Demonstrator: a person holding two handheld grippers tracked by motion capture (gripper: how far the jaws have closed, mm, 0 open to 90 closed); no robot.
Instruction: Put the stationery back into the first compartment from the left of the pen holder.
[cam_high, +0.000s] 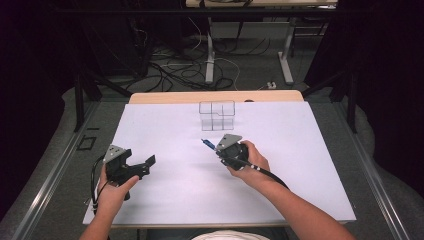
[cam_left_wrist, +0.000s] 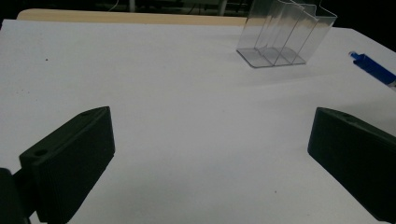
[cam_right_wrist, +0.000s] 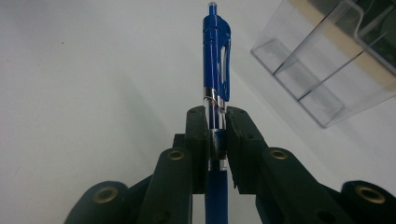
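Pen (cam_right_wrist: 216, 60), blue, is clamped mid-barrel between the closed jaws of the right gripper (cam_high: 226, 148), clip end pointing far and left toward the clear holder (cam_high: 217, 115) at the far middle of the table (cam_high: 165, 125). The left gripper (cam_high: 131, 167) rests near and left with its jaws wide apart, holding nothing. The step in hand looks like dropping the pen into a compartment. To do it well, tip the pen upright over one slot, centre it between the thin walls, lower it, then let go so the light holder is not knocked.
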